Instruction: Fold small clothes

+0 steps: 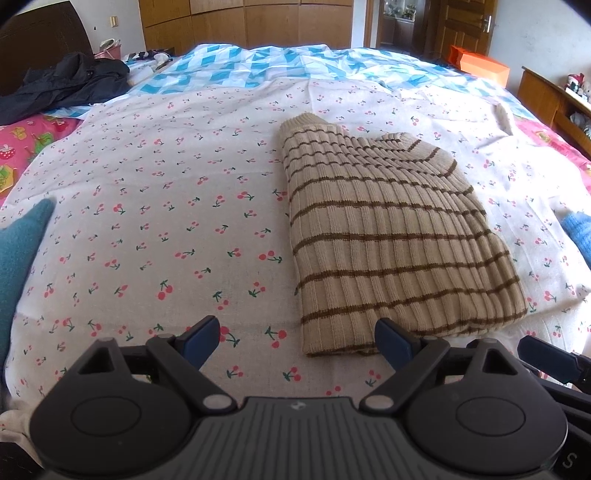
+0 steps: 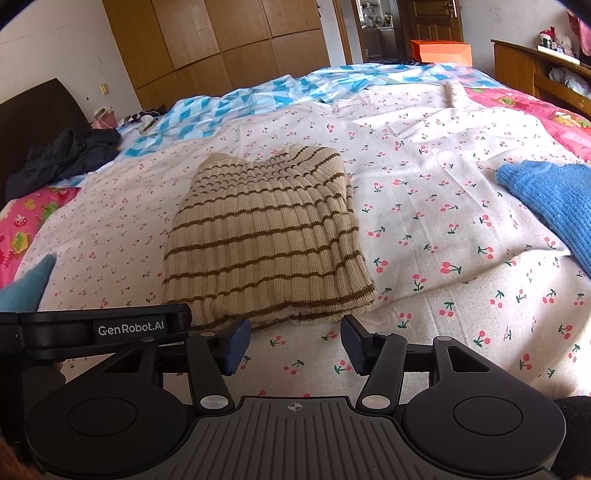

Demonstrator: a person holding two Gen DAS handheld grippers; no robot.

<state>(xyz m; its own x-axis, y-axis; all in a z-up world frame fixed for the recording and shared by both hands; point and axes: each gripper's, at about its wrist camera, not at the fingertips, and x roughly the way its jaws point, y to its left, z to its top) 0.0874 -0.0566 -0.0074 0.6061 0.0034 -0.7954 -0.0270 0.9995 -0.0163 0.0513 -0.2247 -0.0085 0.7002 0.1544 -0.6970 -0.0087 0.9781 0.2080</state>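
Left wrist view: the left tongs (image 1: 297,341) are released, empty, just before the folded striped sweater (image 1: 388,236) lying on the cherry-print sheet (image 1: 147,206). Right wrist view: the right tongs (image 2: 295,347) are released too, near the sweater's hem; a blue sweater (image 2: 554,199) lies to the right

— What did the room look like around you?
— A wide bed (image 2: 443,206) under a cherry-print sheet filled it, with a blue checked cover (image 1: 258,66) at the far end.
— And beyond?
— Wooden wardrobes (image 2: 221,40) along the far wall, a wooden door (image 1: 465,26) far right, an orange box (image 2: 441,51) nearby, shelves (image 2: 546,74) right.
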